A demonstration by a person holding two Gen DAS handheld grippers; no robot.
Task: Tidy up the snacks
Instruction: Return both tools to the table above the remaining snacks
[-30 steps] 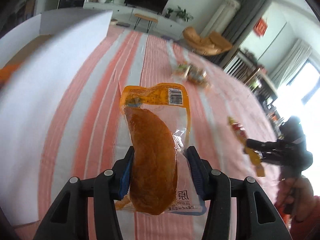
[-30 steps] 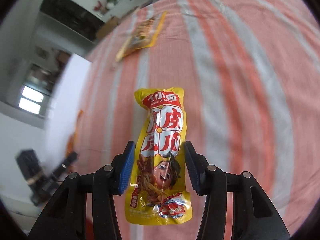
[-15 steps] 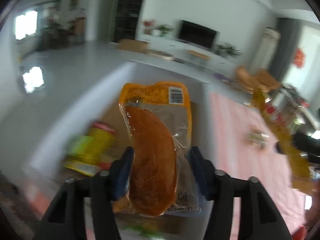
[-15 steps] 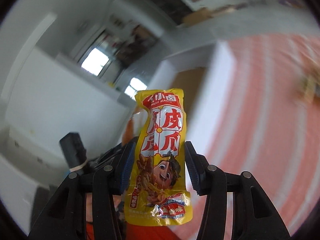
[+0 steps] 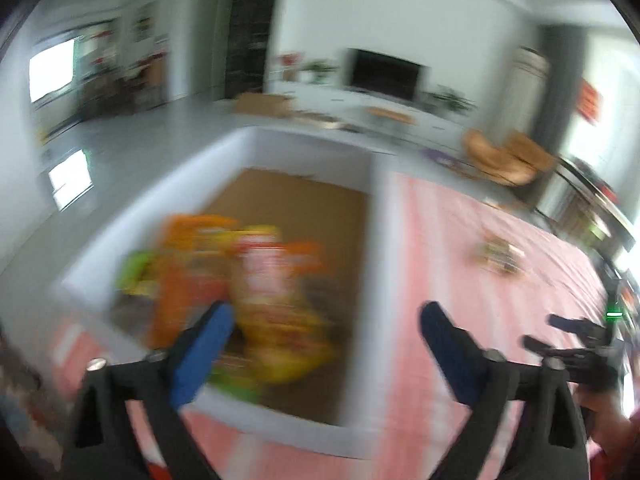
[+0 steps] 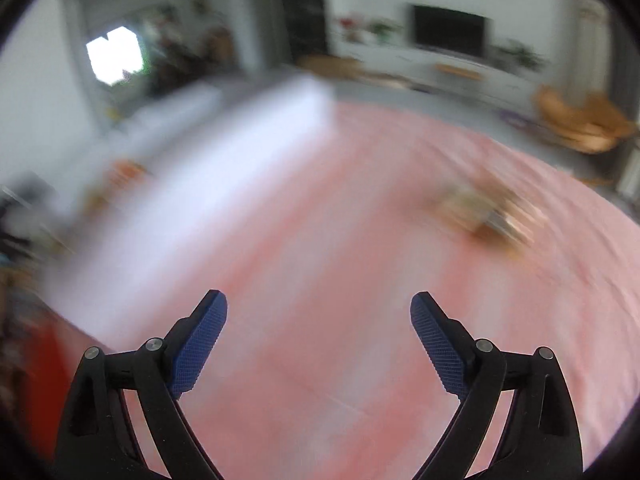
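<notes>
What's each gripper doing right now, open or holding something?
Left gripper: open, jaws just opened, nothing between them, above the box of snacks.
Right gripper: open, jaws just opened, nothing held.

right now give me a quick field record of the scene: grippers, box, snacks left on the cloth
left hand-held gripper: open, jaws have just been opening, nothing between them, above the box
right hand-held gripper: open, jaws have just been opening, nothing between them, over the striped cloth
box: white walls, brown floor, open top
box contents: pile of blurred snack packets, orange, yellow, green
snacks outside box: small cluster of packets on the cloth, too blurred to count
image quality: heavy motion blur in both views
</notes>
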